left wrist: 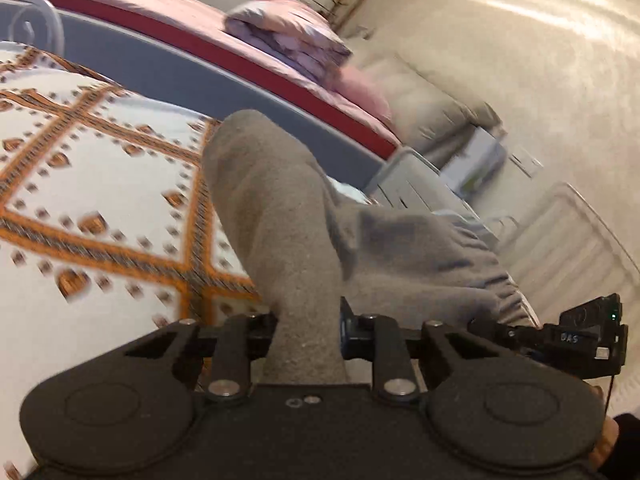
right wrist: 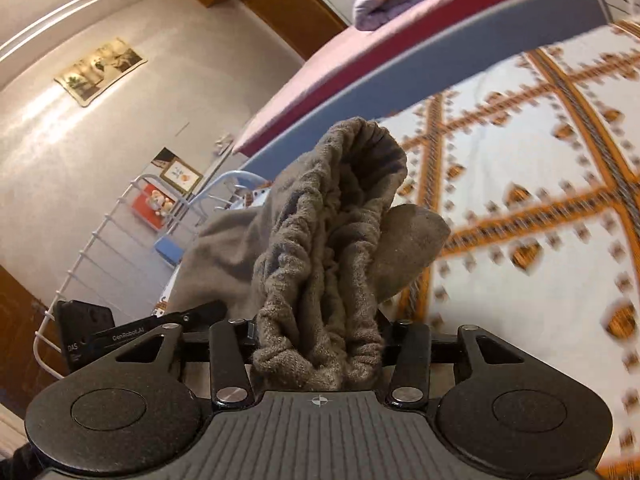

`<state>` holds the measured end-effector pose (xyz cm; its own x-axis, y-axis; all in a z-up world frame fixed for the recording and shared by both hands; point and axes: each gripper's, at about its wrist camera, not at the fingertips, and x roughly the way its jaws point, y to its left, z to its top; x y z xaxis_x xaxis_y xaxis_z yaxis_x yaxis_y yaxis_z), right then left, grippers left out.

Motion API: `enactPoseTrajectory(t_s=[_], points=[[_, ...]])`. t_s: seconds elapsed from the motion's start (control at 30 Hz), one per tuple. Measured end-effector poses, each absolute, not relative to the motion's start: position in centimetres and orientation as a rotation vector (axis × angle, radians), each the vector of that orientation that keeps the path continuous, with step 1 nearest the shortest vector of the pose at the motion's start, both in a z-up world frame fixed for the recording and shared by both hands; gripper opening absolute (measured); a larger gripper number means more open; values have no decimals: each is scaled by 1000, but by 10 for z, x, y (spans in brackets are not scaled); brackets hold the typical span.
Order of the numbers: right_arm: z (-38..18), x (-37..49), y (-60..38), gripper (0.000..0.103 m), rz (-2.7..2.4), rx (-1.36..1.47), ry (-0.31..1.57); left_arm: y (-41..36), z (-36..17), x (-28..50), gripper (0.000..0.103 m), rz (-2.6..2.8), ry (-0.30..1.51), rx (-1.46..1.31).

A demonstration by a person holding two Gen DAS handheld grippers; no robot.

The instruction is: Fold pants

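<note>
The grey knit pants [left wrist: 280,208] rise off a white bedspread with orange bands [left wrist: 100,184], held by both grippers. My left gripper [left wrist: 308,330] is shut on a narrow fold of the grey fabric, which runs up and away from its jaws. At the right edge of the left wrist view, the right gripper [left wrist: 580,336] shows at the other end of the gathered waistband. In the right wrist view, my right gripper [right wrist: 320,338] is closed on a thick bunch of the elastic waistband [right wrist: 328,240], which fills the gap between its fingers. The fingertips of both grippers are hidden by cloth.
Beyond the bedspread [right wrist: 520,160] runs a grey bed rail [left wrist: 168,76], with a second bed in pink sheets behind it carrying a folded quilt [left wrist: 288,40]. A white wire rack [right wrist: 80,264] and framed pictures [right wrist: 180,176] stand by the wall on the left.
</note>
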<state>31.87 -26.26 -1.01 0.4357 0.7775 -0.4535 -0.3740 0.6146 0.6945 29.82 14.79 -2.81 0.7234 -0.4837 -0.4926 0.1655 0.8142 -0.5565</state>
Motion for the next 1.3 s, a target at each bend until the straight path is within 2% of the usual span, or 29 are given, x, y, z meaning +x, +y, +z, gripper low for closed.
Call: enactPoseTrajectory(t_s=[0.13,0.17,0.2,0.23,0.27,0.3,0.43,0.53,0.57,0.6,0.67,0.93,1.03,1.3], points=[[-15,367,-244,46,755,570,846,155,-45,331,14,-321,669,-487],[-20,379,-241,47,735,577,854,151,-51,341,25,-292,676,-441],[-29,392,-239,54,708,577,870,146,-59,349,34,-233,688,-391],[-41,402,-239,63,661,564,894,141,-69,353,59,-147,714,-337],[-58,413,-241,86,581,539,944,136,-77,353,75,-81,721,-275],[-72,421,-242,85,471,485,1008,132,-78,348,78,-66,684,-226],[-58,405,-251,87,497,439,894,130,-51,335,74,-42,637,-170],[-39,377,-258,90,524,384,808,131,-25,307,82,-44,605,-147],[-34,366,-261,94,524,370,790,128,-19,299,87,-39,598,-129],[-28,353,-264,102,509,346,771,125,-13,291,89,-39,595,-115],[-14,328,-269,103,510,287,740,118,-2,269,97,-23,600,-105],[20,210,-265,103,374,131,663,99,11,161,97,-21,605,-69],[25,165,-252,103,313,30,611,92,21,130,97,-23,546,-67],[29,89,-227,103,383,16,569,65,17,54,97,-39,529,-35]])
